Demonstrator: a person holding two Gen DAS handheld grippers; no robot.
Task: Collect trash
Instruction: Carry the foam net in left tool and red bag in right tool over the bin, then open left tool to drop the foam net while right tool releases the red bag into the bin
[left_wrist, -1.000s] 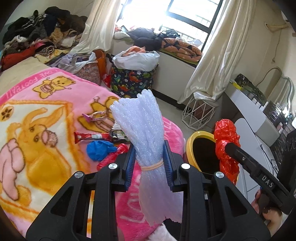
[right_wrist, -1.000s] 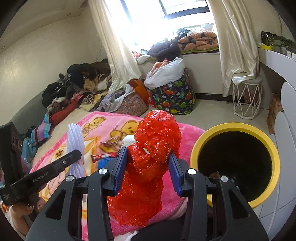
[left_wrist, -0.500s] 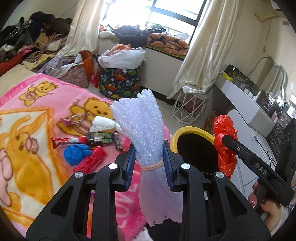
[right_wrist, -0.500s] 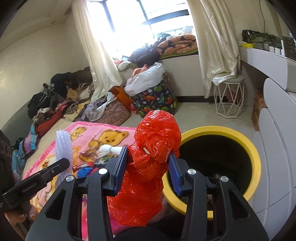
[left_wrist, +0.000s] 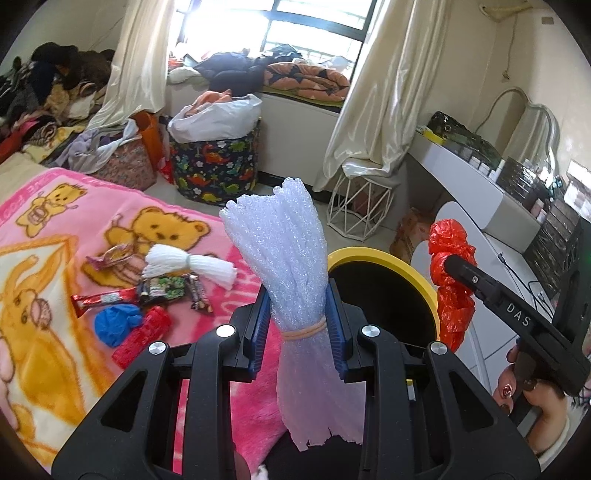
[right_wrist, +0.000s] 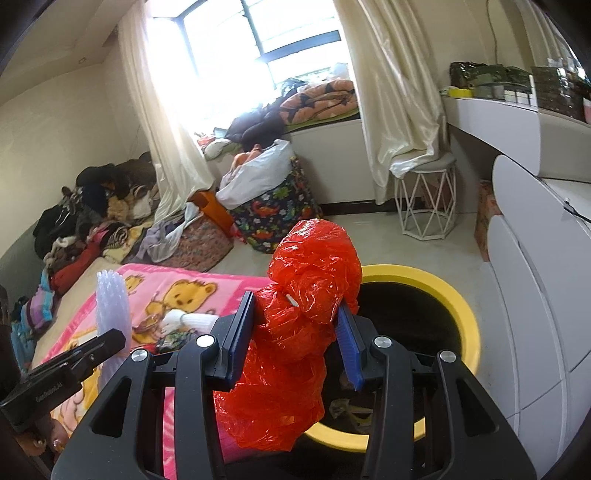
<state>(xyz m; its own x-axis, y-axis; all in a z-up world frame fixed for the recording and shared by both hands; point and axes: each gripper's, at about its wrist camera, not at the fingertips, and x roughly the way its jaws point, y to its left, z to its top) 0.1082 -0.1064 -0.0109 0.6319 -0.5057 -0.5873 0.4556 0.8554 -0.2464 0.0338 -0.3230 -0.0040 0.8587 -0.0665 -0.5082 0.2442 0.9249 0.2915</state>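
Left gripper (left_wrist: 298, 321): jaws closed on a bundle of white foam wrap (left_wrist: 284, 258), pinched at its rubber-banded waist; the fanned top rises above the jaws, the loose tail hangs below them.

Right gripper (right_wrist: 295, 341): jaws set partly apart and clamped on a crumpled red plastic bag (right_wrist: 299, 325), which bulges above the jaws and trails down between the gripper arms.

Bin (right_wrist: 424, 284): yellow-rimmed, black inside, directly ahead of and below the right jaws; in the left wrist view it sits just right of the left jaws, behind the foam wrap. A few scraps lie at its bottom.

Remaining trash, on the pink blanket (left_wrist: 55, 236) of the bed, left of the left jaws: a white foam net sleeve (left_wrist: 188, 264), snack wrappers (left_wrist: 162, 290), a blue crumpled bag (left_wrist: 116, 323), a red packet (left_wrist: 142, 336).

Person's hand (left_wrist: 532, 398): on the right gripper's handle, low right of the left jaws.
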